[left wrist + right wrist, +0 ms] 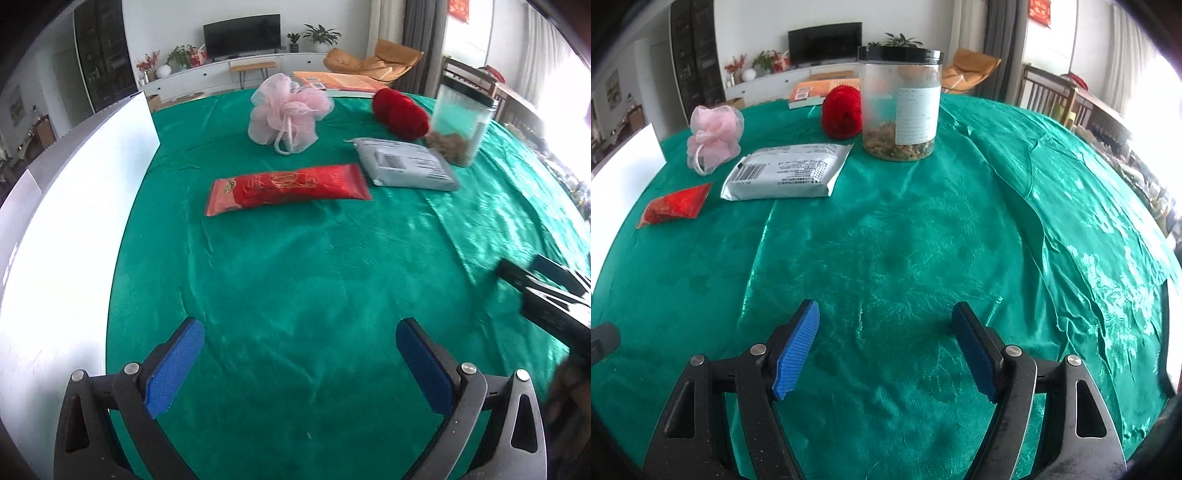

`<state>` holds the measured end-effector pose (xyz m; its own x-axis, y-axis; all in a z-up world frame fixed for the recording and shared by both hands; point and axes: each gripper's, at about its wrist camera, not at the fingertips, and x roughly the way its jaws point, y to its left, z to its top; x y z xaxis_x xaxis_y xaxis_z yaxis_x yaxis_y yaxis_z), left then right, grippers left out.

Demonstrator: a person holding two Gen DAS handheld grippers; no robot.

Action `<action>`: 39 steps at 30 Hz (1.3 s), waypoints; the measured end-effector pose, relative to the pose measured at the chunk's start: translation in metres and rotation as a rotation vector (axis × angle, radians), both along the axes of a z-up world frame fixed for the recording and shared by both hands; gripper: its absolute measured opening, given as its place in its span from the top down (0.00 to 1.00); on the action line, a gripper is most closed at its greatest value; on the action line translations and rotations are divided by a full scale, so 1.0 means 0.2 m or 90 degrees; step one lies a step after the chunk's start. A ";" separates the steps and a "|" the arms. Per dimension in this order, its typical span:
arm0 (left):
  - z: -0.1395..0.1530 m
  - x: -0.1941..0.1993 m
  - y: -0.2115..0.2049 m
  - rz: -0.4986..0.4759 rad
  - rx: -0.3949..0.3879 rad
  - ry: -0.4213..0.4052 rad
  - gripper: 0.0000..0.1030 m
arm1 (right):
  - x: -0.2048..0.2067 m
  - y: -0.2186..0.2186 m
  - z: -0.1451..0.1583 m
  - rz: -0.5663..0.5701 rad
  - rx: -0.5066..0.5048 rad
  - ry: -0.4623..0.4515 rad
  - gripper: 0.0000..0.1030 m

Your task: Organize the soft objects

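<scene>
A pink mesh bath pouf (286,112) (714,136), a red yarn ball (400,112) (842,110), a long red packet (288,188) (676,205) and a grey soft pack (404,164) (786,171) lie on the green tablecloth (295,280) (886,240). My left gripper (299,363) is open and empty, well short of the red packet. My right gripper (886,350) is open and empty, well short of the grey pack. The right gripper's body shows at the right edge of the left wrist view (546,291).
A clear jar with a black lid (461,125) (900,105) stands behind the grey pack, next to the yarn. A white board (74,206) (624,162) stands along the table's left side. An orange book (340,83) (812,92) lies at the far edge.
</scene>
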<state>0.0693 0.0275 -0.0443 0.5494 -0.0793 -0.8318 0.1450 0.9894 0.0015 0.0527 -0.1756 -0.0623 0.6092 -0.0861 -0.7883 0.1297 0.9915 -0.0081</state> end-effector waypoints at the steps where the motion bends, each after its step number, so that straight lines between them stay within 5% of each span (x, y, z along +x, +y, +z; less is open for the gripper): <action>1: -0.01 0.02 0.01 0.004 0.004 -0.003 0.00 | 0.00 -0.01 0.00 -0.002 0.004 0.000 0.23; 5: -0.07 0.10 0.04 0.010 0.046 -0.012 0.00 | -0.01 0.00 0.00 -0.001 0.003 0.001 0.21; 11: -0.09 0.12 0.11 0.009 -0.013 -0.014 0.00 | -0.01 0.00 -0.01 -0.001 0.004 0.002 0.20; 39: -0.09 0.11 0.11 0.013 -0.010 -0.016 0.00 | -0.01 0.00 -0.01 0.000 0.006 0.001 0.19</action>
<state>0.0920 0.0492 -0.0630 0.5713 -0.0812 -0.8167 0.1254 0.9920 -0.0109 0.0512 -0.1752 -0.0637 0.6076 -0.0791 -0.7903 0.1301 0.9915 0.0007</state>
